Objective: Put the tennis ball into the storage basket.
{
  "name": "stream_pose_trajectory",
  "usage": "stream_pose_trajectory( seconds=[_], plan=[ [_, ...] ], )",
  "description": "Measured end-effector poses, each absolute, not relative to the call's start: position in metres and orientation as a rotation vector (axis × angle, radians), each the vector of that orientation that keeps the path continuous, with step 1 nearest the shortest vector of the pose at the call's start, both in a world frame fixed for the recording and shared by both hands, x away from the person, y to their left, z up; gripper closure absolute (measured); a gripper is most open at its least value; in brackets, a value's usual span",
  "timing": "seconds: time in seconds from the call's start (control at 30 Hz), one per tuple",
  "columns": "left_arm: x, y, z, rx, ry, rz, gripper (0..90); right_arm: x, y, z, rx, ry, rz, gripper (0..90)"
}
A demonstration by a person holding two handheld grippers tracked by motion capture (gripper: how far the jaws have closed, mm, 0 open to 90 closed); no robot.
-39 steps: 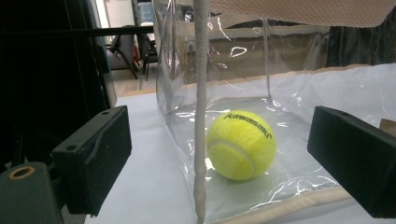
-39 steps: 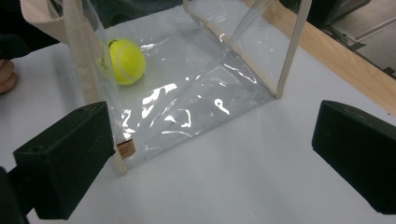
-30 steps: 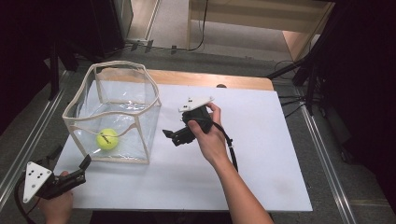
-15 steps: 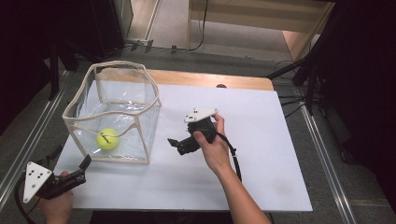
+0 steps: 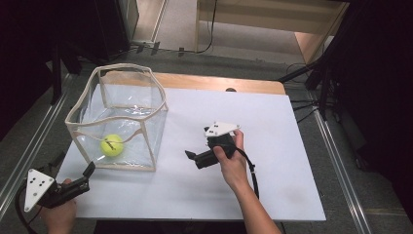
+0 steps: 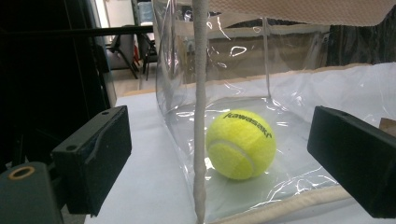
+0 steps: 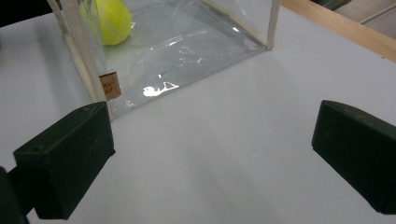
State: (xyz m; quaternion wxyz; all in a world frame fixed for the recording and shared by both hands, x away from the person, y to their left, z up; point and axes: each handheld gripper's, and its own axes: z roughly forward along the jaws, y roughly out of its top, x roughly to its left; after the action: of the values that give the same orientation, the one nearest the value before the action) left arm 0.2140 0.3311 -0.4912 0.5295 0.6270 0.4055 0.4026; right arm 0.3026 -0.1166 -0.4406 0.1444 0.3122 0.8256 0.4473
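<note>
Holding both grippers, left (image 5: 89, 170) and right (image 5: 191, 155), jaws apart and empty, you face a ball (image 5: 111, 145) inside a clear bag (image 5: 146, 127).

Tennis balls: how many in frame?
1. The tennis ball lies on the floor of the clear bag, near its front-left corner. Nothing in view could hide another.

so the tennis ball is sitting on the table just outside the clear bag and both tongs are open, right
Not quite: the tennis ball sits inside the clear bag, on its floor, as the high view shows. The rest holds: the left tongs and right tongs are both open.
</note>
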Motion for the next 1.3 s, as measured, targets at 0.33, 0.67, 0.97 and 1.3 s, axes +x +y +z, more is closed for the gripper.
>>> stream_pose_trajectory(
  seconds=[0.33,0.67,0.97,1.3],
  plan=[
    [0.214,0.331,-0.491,1.496,0.966,0.961,6.8,0.292,-0.139,-0.455,0.958,2.347,1.293,0.0],
    [0.215,0.331,-0.492,1.499,0.963,0.964,6.8,0.281,-0.16,-0.465,0.997,2.316,1.299,0.0],
    [0.215,0.329,-0.492,1.509,0.964,0.971,6.8,0.269,-0.179,-0.466,1.022,2.284,1.312,0.0],
    [0.215,0.329,-0.492,1.51,0.97,0.974,6.8,0.256,-0.204,-0.47,1.05,2.261,1.299,0.0]
  ],
)
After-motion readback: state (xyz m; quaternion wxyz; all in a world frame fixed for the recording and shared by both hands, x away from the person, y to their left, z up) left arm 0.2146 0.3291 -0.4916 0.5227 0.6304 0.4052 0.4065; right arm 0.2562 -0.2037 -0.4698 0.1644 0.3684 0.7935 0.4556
